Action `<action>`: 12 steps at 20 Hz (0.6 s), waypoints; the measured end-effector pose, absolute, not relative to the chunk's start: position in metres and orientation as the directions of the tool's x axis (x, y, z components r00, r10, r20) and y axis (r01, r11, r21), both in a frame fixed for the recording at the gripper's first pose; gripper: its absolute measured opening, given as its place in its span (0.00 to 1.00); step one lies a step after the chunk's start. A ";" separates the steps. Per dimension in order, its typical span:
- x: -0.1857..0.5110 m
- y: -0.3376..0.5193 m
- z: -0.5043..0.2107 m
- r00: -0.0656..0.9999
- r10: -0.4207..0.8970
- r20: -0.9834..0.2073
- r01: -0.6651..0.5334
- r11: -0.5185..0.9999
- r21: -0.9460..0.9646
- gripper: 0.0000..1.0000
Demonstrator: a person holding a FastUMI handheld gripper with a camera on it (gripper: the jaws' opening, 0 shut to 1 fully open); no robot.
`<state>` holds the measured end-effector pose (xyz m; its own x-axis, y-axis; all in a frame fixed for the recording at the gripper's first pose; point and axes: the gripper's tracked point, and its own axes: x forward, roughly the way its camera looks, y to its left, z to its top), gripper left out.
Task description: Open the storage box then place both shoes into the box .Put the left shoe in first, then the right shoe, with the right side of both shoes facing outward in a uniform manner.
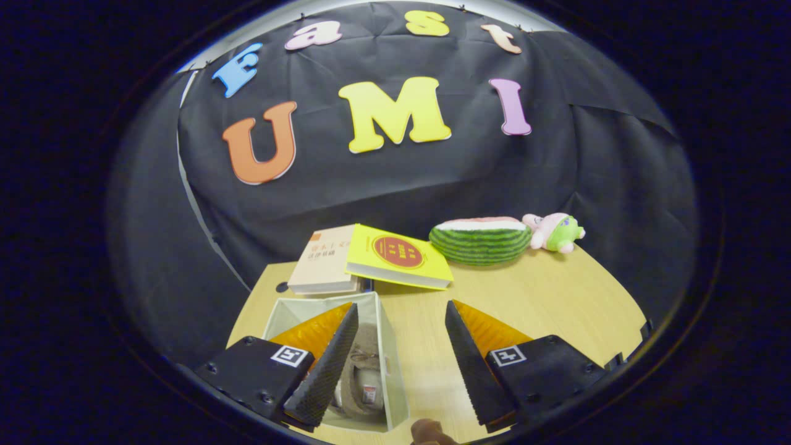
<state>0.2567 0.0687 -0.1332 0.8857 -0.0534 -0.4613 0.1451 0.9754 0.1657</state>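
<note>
The claw (401, 361) hangs above the near part of a pale wooden counter (544, 296) with its two fingers spread wide and nothing between them but bare counter and the right wall of the storage box (388, 346). That box is a light fabric one, open at the top, and it sits at the near left of the counter, under and just right of the left finger (324, 364), which crosses over its opening. Inside it, just right of that finger, lies a shoe (361, 377), beige and grey with a lace bow and a small tag; which shoe of the pair it is, and which way it faces, cannot be told. The right finger (473, 364) stands over bare wood, well apart from the box. At the nearest edge, between the fingers, a small brown rounded thing (429, 432) pokes up, too cut off to identify. Beyond the box, at the far left, a beige book (324, 259) lies with a yellow book (398, 256) leaning across its right side. Farther right, a watermelon-slice plush (481, 242) rests beside a small pink and green stuffed toy (554, 232), the two touching or nearly so.
</note>
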 end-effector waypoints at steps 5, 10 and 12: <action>0.241 0.026 -0.096 0.932 -0.115 -0.344 0.170 0.976 0.134 1.00; 0.210 0.010 -0.084 0.953 -0.094 -0.288 0.158 0.966 0.207 1.00; 0.199 0.003 -0.086 0.953 -0.091 -0.289 0.160 0.961 0.224 1.00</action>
<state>0.1994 0.0026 -0.0858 0.9529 -0.0912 -0.2894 0.1601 0.9613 0.2242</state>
